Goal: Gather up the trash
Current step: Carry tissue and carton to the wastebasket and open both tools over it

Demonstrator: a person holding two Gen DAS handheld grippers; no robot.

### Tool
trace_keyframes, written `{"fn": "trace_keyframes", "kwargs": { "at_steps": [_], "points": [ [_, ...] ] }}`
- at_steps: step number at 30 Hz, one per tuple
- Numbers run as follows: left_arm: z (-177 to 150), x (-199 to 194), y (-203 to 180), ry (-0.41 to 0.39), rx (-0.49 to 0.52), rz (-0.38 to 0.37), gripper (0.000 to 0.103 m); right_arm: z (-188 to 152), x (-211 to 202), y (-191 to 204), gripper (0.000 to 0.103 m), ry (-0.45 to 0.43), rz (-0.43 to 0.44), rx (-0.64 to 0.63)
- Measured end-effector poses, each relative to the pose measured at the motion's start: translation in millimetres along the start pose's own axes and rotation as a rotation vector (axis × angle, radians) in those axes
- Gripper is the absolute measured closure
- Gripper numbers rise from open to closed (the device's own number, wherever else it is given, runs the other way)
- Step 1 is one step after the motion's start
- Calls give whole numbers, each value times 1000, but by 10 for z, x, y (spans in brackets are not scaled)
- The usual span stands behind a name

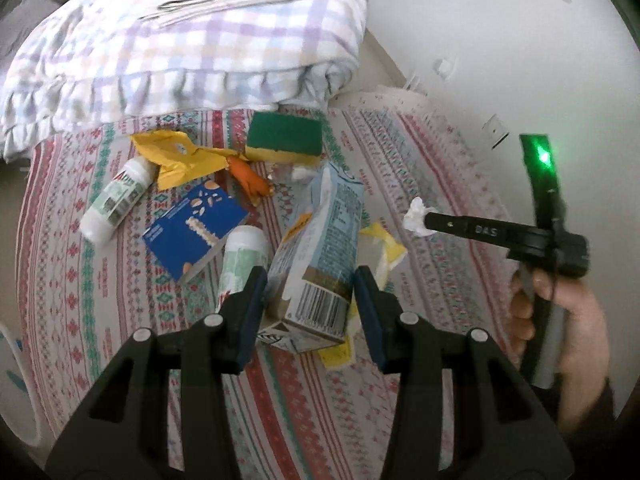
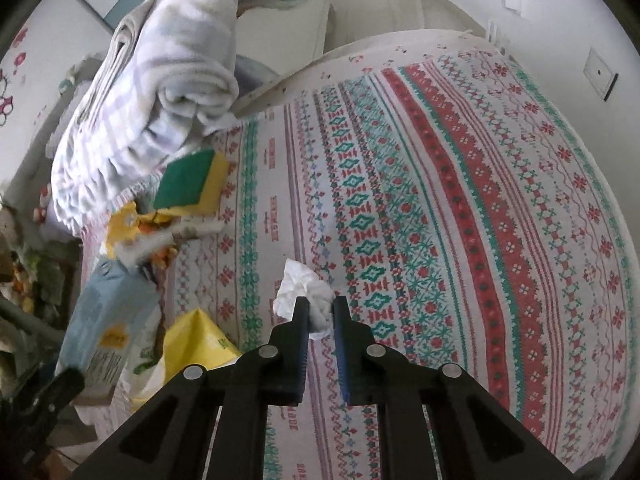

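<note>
Your left gripper (image 1: pixel 310 280) fingers clamp the pale-blue carton (image 1: pixel 320 248) at centre frame; your right gripper (image 2: pixel 320 312) fingers pinch the crumpled white tissue (image 2: pixel 300 284) above the red-and-green patterned bedspread (image 2: pixel 460 200), white wall (image 1: pixel 480 20) behind.

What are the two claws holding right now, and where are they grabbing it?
The left claw grips the pale blue carton by its two sides near the bottom end. The right claw pinches the crumpled white tissue at its near edge.

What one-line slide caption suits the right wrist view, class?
Right gripper pinches a crumpled white tissue above the patterned bedspread, with the carton at left.
</note>
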State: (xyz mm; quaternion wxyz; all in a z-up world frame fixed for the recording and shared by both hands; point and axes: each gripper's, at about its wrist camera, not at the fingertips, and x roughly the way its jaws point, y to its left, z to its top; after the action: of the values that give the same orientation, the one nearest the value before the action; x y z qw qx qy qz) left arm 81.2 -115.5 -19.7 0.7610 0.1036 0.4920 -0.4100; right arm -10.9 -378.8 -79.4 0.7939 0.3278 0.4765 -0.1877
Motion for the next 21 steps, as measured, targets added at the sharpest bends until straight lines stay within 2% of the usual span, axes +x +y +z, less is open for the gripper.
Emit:
{"fn": "trace_keyframes", "kwargs": {
  "at_steps": [8,14,21],
  "points": [
    [-127,-539,410,-75,-140,-68,56,-4,-301,184,91,-99,105,-31],
    [-212,-907,1005,-160,-295,-36,56,-61,-398,435,91,-146,165,-99],
    [-577,-1251,1892,-194,-537,27,56,-229,-433,738,91,-166,199,-146]
  ]
}}
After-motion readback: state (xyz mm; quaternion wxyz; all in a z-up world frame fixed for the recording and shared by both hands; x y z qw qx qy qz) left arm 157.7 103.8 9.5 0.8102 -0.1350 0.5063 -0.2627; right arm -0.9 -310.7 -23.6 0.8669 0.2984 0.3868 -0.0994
